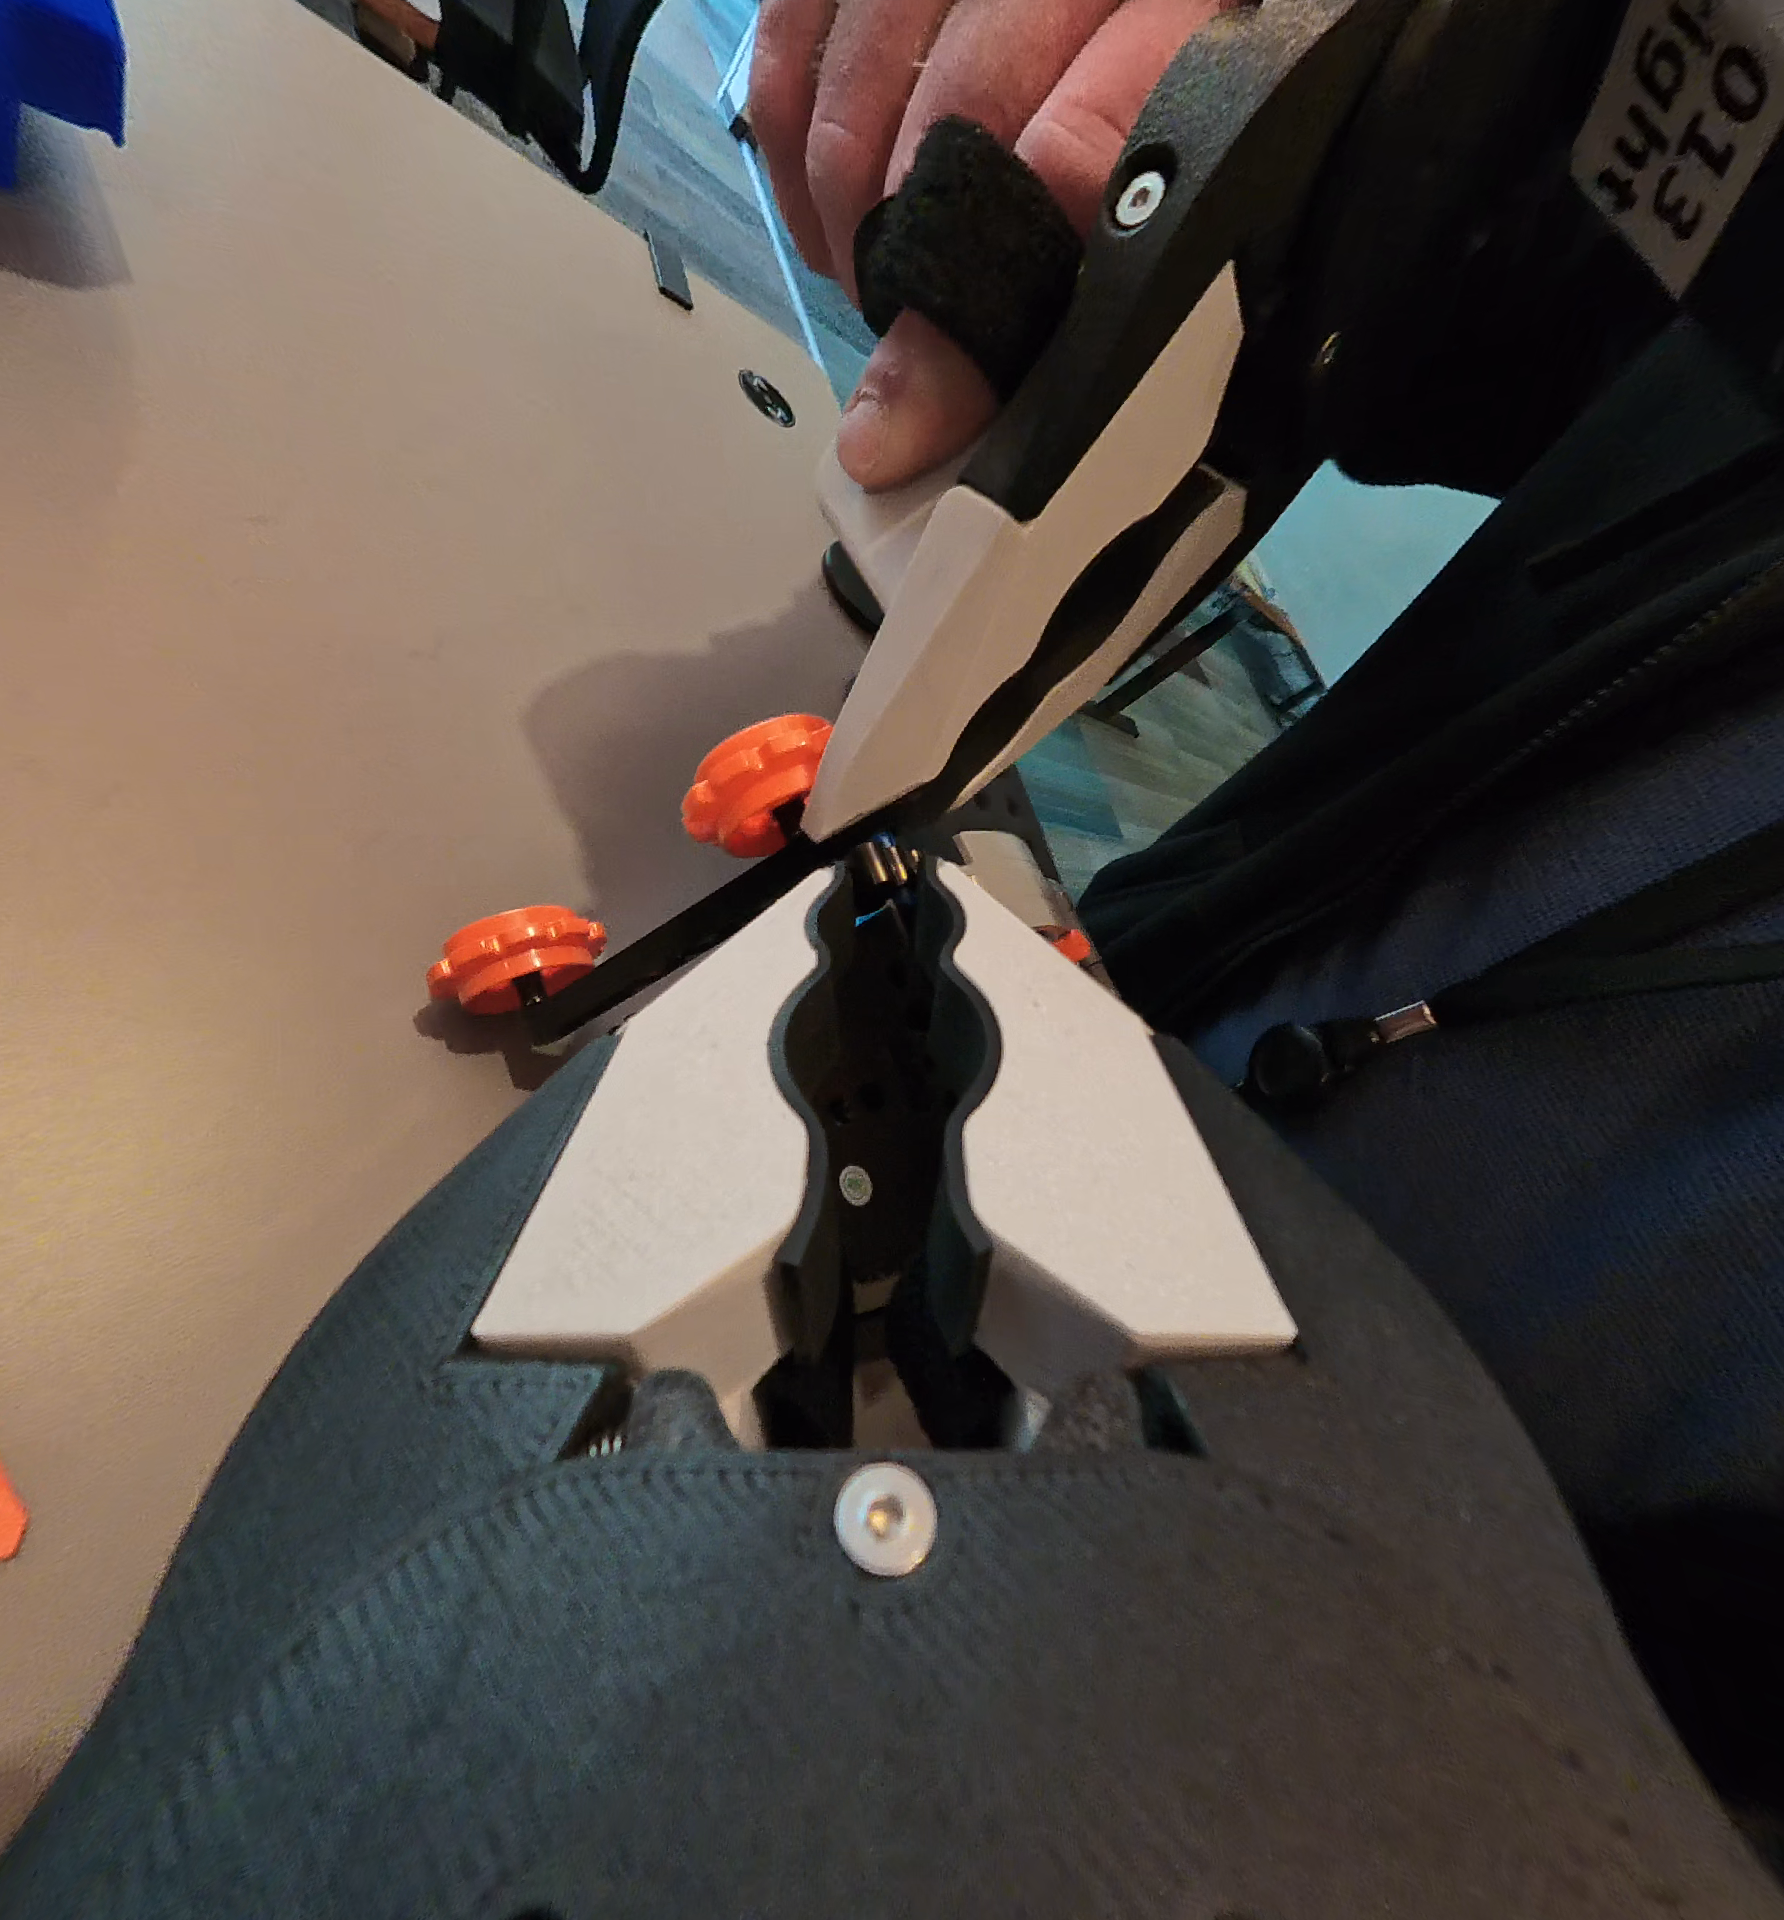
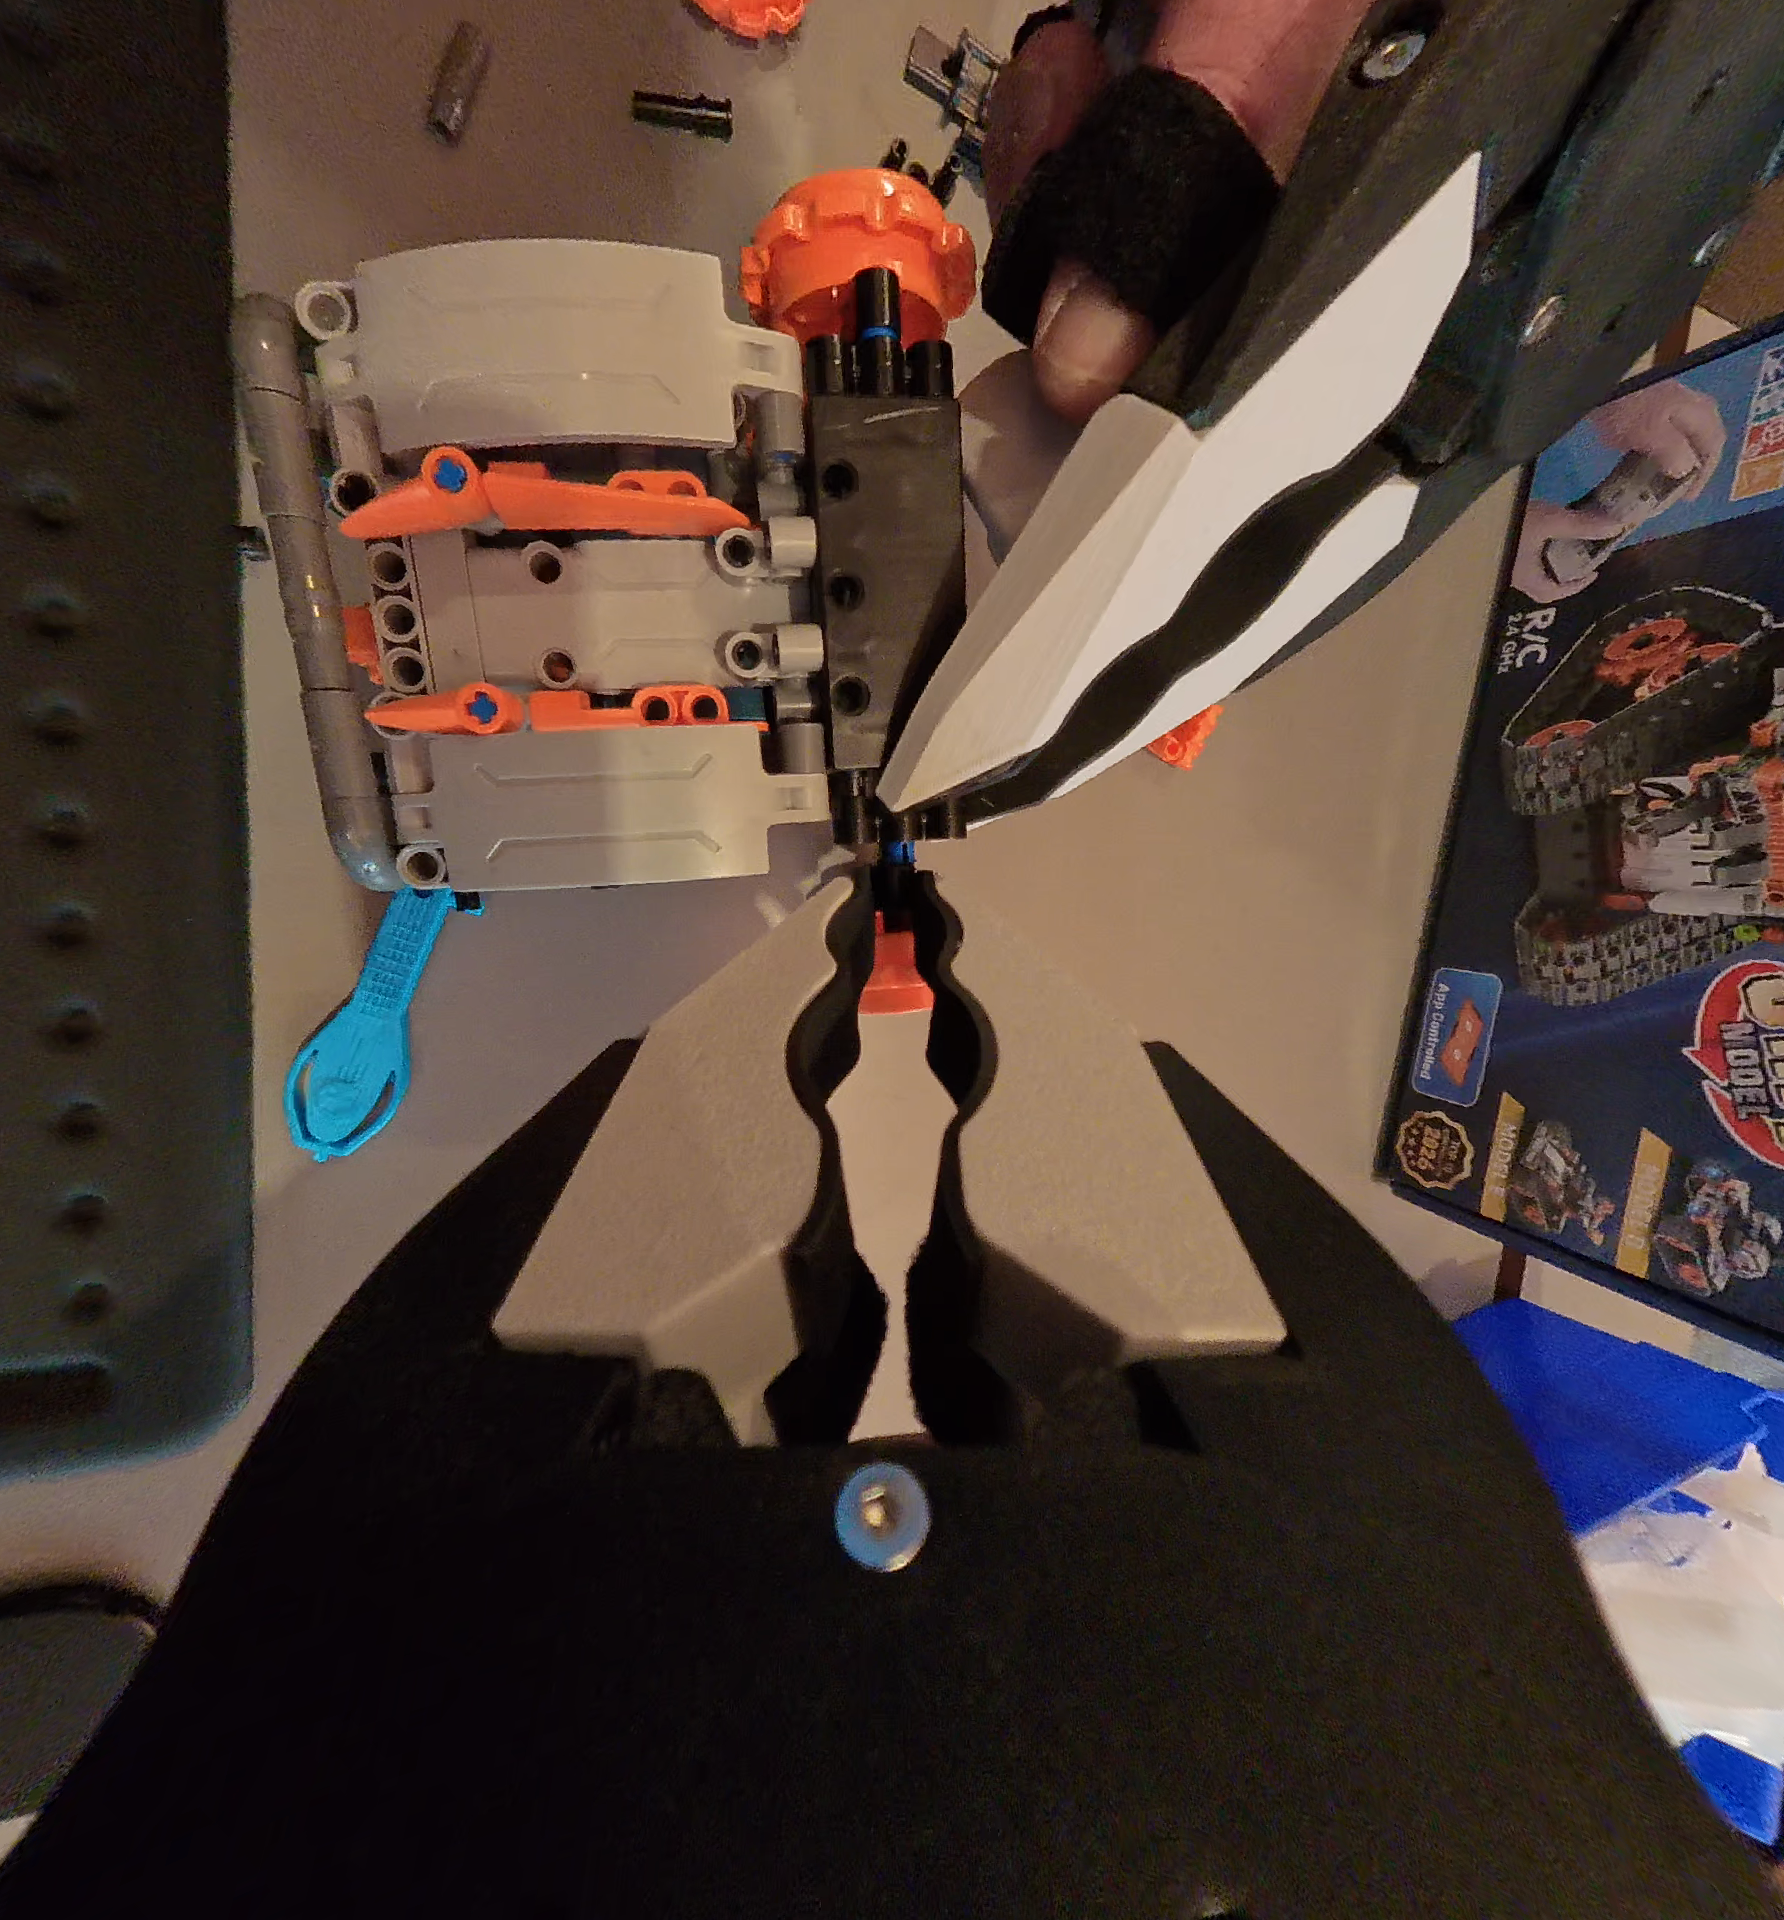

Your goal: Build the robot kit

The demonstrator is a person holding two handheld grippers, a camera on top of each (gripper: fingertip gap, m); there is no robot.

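A pale beige worktop (image 2: 1127, 935) carries everything here. Along its left edge in the right wrist view lies a dark grey studded mat (image 2: 77, 727); at the right edge a printed blue cardboard box picturing a tracked model (image 2: 1677, 831) leans in, with a blue plastic bin holding white paper scraps (image 2: 1646, 1455) below it.

Near the middle of the worktop sits a grey, black and orange building-brick vehicle body (image 2: 576, 582), with a black perforated beam (image 2: 883, 582) along its right side and an orange toothed wheel (image 2: 857, 249) at the beam's far end. A light blue plastic brick-separator tool (image 2: 358, 1039) lies just beside the body's near left corner.

The left gripper (image 2: 893, 805) comes in from the upper right, a person's hand (image 2: 1106, 260) on it, its white jaws drawn nearly together with their tips at the near end of the black beam; what they pinch cannot be told.

The right gripper (image 2: 893, 883) has its jaws narrowed to a slim gap, their tips closed on a short black pin with a blue ring (image 2: 898, 862) at that same beam end, an orange piece (image 2: 893, 977) showing between the jaws behind it.

In the left wrist view two orange toothed wheels (image 1: 519, 956) stand along the black beam, and small dark pins (image 2: 680, 109) lie toward the far edge.
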